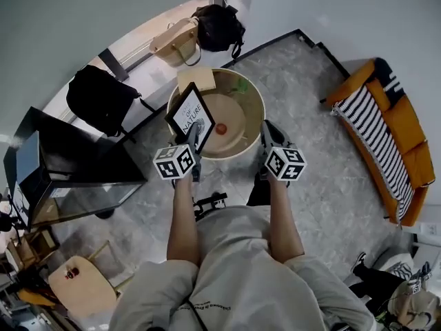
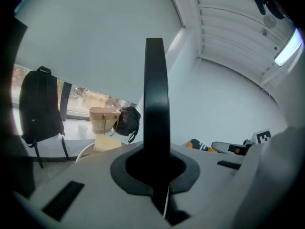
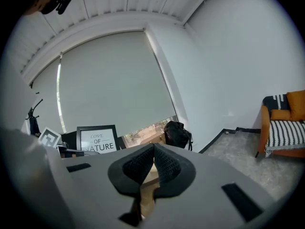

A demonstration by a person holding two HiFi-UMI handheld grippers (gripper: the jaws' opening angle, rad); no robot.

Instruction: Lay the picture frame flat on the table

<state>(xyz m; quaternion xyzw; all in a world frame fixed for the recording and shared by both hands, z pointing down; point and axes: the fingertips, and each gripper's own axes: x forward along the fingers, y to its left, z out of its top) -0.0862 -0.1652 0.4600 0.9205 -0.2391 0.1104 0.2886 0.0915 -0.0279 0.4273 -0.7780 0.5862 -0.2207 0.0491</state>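
The left gripper (image 1: pixel 196 135) clamps the picture frame (image 1: pixel 189 113) by its near edge. The frame stands upright over the left side of the round table (image 1: pixel 259 105), possibly not touching it. The right gripper (image 1: pixel 267 133), jaws together and empty, hovers by the table's near right rim.

Floor (image 1: pixel 331 185): grey marbled tile, centre and right.
Walls (image 1: pixel 331 12): plain white, top.
Window (image 1: pixel 138 36): low strip, upper left, under a drawn blind (image 3: pixel 114 75).
Sofa (image 1: pixel 403 133): orange, striped throw, right edge.
Cabinet (image 1: pixel 69 164): dark, left.
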